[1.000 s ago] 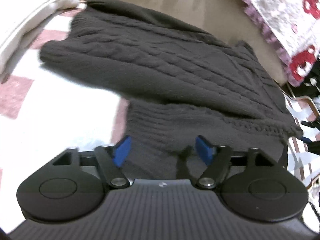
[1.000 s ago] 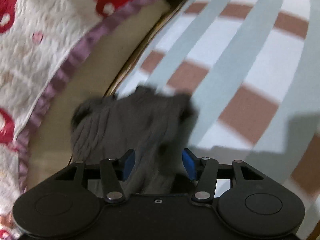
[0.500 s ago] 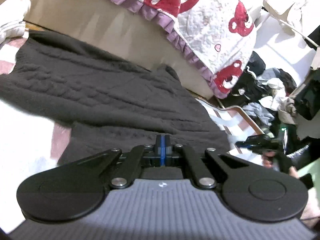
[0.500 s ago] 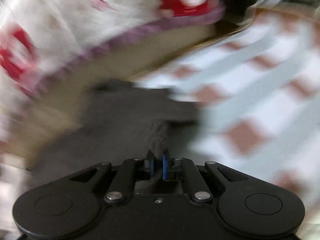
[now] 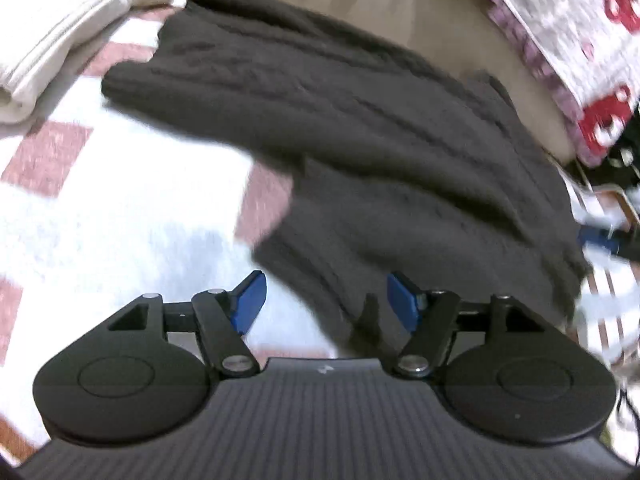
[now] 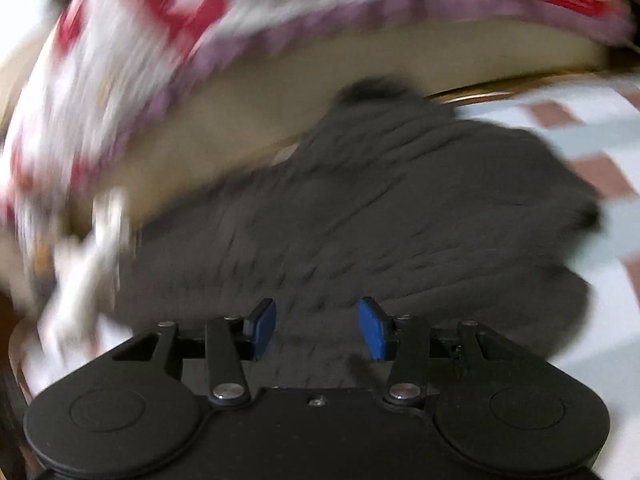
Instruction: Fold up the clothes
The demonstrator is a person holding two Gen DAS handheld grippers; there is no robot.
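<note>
Dark cable-knit sweater lies spread on checked bed cover, against bed edge under quilt. Left tool wide, empty, low over hem. Right tool wide, empty, over other end. Probably positioned to pinch edges for fold. Right view blurred.

Bed under white sheet with pink and pale blue checks. Beige mattress side behind. Quilt, white with red prints and purple trim, draped above. Folded white cloth far left.
</note>
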